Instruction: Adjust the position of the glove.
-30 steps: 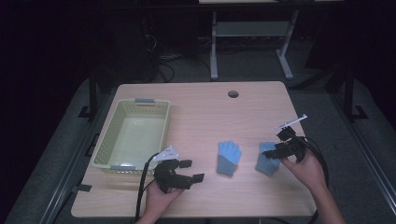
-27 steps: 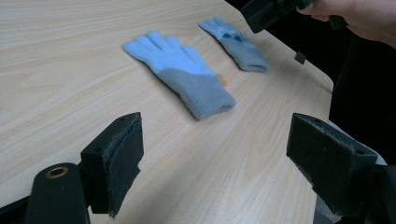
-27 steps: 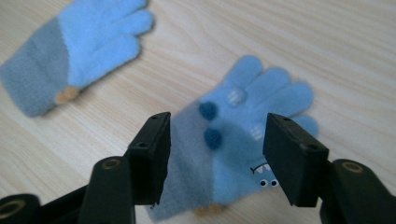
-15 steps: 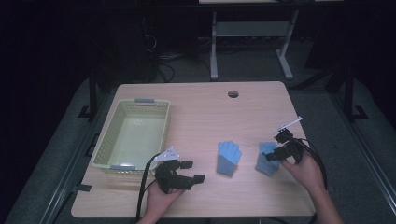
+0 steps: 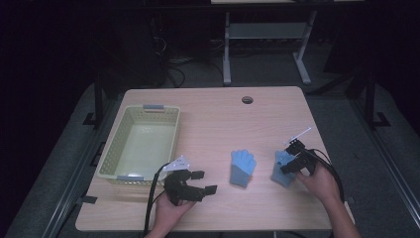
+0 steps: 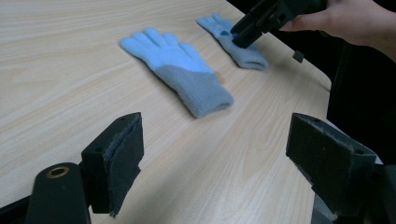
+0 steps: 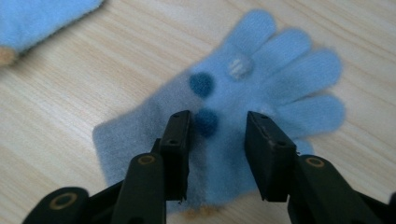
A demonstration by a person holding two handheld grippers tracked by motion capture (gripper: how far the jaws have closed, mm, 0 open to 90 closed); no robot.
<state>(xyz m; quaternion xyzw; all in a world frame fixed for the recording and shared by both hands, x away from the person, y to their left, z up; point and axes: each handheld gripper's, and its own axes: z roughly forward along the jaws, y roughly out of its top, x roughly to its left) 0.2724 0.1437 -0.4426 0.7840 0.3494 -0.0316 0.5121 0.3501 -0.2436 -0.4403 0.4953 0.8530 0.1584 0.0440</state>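
Hovering with jaws parted over the right glove, the right tongs mirror the wide-apart left tongs.

1. The table has a pale wood-grain top with a smooth, matt finish.
2. The basket at the table's left edge looks like pale green plastic with perforated walls.
3. The near glove is fuzzy knitted cloth, light blue at the fingers and greyer at the cuff.
4. The far glove is the same soft knit, with small round felt-like dots on its palm.
5. The left gripper has hard black plastic jaws faced with rough, matt padding.
6. The right gripper has smooth black jaws with a slight sheen.
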